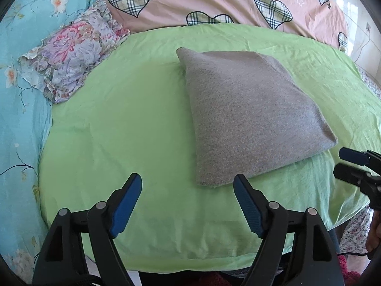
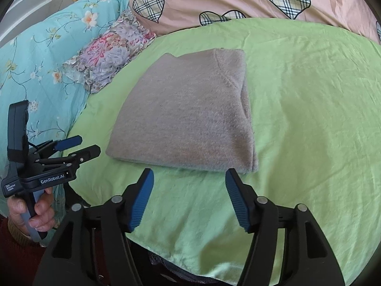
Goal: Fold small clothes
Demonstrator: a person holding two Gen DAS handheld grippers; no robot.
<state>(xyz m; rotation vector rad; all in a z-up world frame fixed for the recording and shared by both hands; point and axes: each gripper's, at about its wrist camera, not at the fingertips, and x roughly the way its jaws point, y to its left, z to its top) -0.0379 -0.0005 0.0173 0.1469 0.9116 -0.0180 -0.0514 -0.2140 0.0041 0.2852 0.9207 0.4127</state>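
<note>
A grey knit garment (image 1: 252,116) lies folded into a flat block on the green sheet (image 1: 133,124); in the right wrist view the grey garment (image 2: 190,112) shows its neckline at the far right corner. My left gripper (image 1: 188,181) is open just short of its near left corner, with only sheet between the blue pads. My right gripper (image 2: 189,175) is open too, just short of the near edge, touching nothing. Each gripper shows in the other's view: the right gripper (image 1: 343,163) at the garment's right, the left gripper (image 2: 85,146) at its left, held by a hand (image 2: 35,212).
A floral ruffled cloth (image 1: 71,54) lies bunched at the sheet's far left. A turquoise flowered cover (image 1: 21,109) runs along the left. A pink quilt with plaid hearts (image 1: 214,0) lies behind. The sheet's near edge (image 1: 190,262) drops off just below the grippers.
</note>
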